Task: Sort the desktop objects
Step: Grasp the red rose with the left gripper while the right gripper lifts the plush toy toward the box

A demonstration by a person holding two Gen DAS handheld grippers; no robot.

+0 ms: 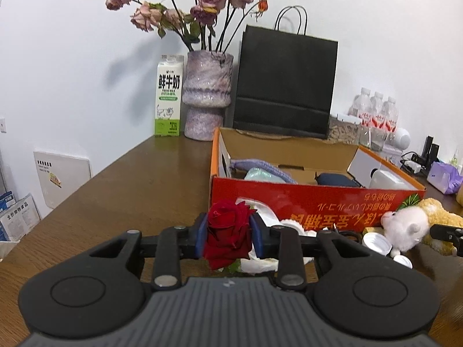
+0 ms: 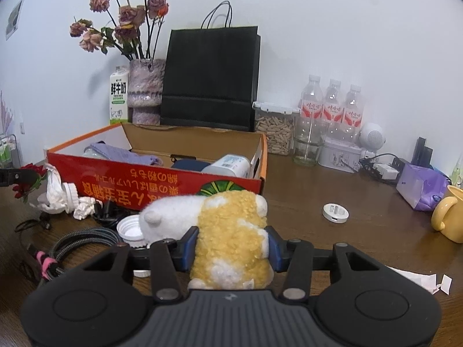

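Observation:
My left gripper (image 1: 228, 235) is shut on a dark red rose (image 1: 227, 231), its blue pads pressing both sides of the bloom just in front of the red cardboard box (image 1: 315, 199). My right gripper (image 2: 230, 247) is shut on a yellow and white plush toy (image 2: 231, 231) that lies on the brown desk with its white head to the left. The same plush toy (image 1: 411, 225) shows at the right of the left wrist view, and the rose (image 2: 29, 180) at the far left of the right wrist view. The open box (image 2: 162, 179) holds a purple cloth, a dark pouch and a white bottle.
Crumpled tissues (image 2: 55, 190), white caps (image 2: 130, 230) and coiled cables (image 2: 81, 240) lie before the box. Behind it stand a milk carton (image 1: 169, 98), a vase of dried roses (image 1: 207, 95) and a black paper bag (image 1: 285, 86). Water bottles (image 2: 331, 107), a yellow mug (image 2: 450, 217) and a round white case (image 2: 335, 212) are at right.

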